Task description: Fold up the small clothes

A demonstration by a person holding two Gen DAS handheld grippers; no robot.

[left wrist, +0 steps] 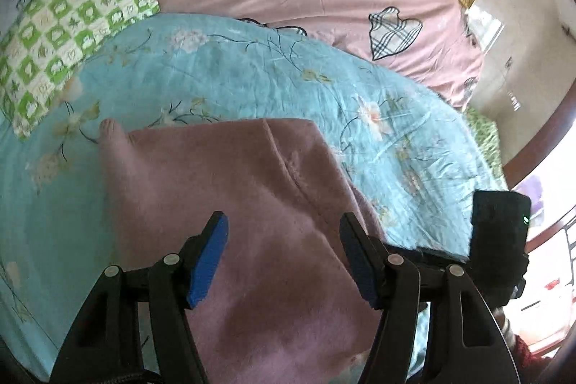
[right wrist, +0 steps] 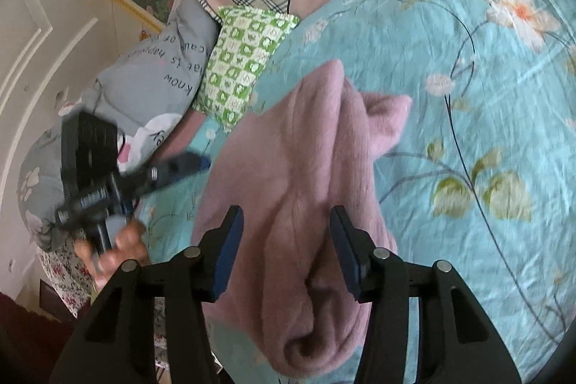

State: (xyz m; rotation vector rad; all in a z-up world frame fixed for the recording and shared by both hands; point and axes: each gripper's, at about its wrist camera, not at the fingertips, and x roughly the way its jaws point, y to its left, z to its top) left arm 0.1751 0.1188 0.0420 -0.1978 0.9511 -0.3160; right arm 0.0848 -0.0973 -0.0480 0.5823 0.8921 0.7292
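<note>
a fuzzy mauve garment lies on a blue floral quilt on the bed, partly folded: from the left wrist view it looks flat with one straight edge, while the right wrist view shows its near end bunched and rolled. the left gripper hovers above it, jaws well apart and holding nothing. the right gripper straddles the rumpled end, jaws parted, pads apparently not pressing the cloth. a green checked pillow lies beyond. judging by the lumps, smoothing and a final fold remain.
</note>
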